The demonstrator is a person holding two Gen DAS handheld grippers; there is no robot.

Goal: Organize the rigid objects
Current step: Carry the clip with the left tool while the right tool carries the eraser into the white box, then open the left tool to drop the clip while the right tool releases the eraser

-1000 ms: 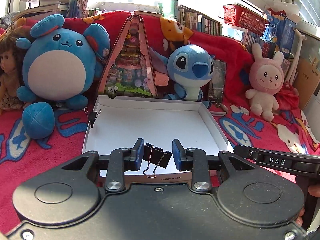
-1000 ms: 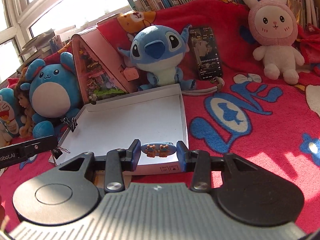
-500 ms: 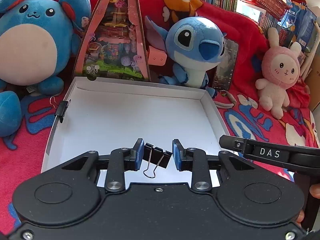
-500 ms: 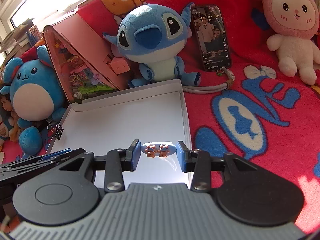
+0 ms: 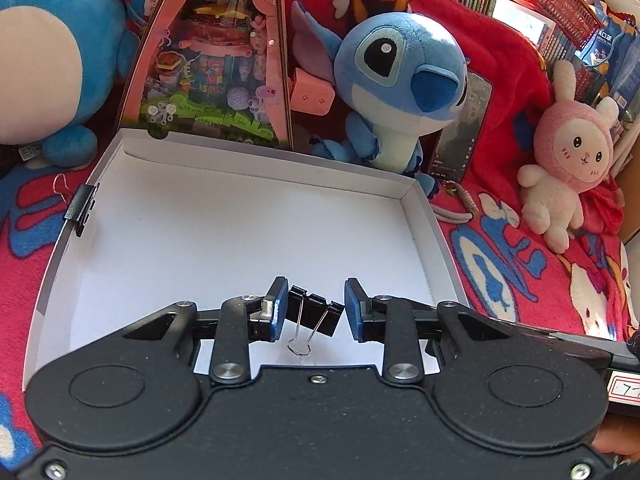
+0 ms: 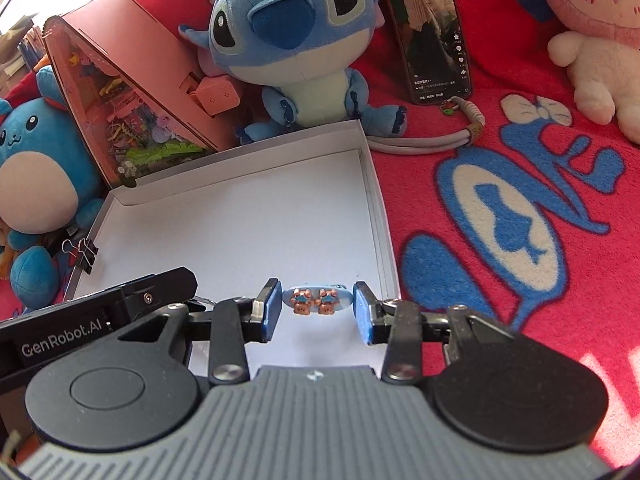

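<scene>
I hold two things above one landmark, a shallow white cardboard box tray lying open on a red fleece blanket printed with blue cartoon shapes. My left gripper is clenched on a small black metal binder clip with silver wire handles, which sits tilted between the blue pads and hangs over the tray's near edge, not touching its floor. My right gripper is clenched on a small pale blue oval hair clip decorated with two brown bears, held level over the tray's near right corner, close to the right wall. To do this step well, I judge I should lower each piece until it nearly rests on the white floor before letting go, keep the two apart so they do not knock together, and stay inside the right wall so the hair clip does not slip onto the blanket. Another black binder clip is clamped on the tray's left wall, well away from both loads. Both grippers point forward and steeply down at the tray, side by side, the left one's black body just left of the right. Beyond the tray's far wall sit a blue plush alien toy and a pink triangular toy box.
</scene>
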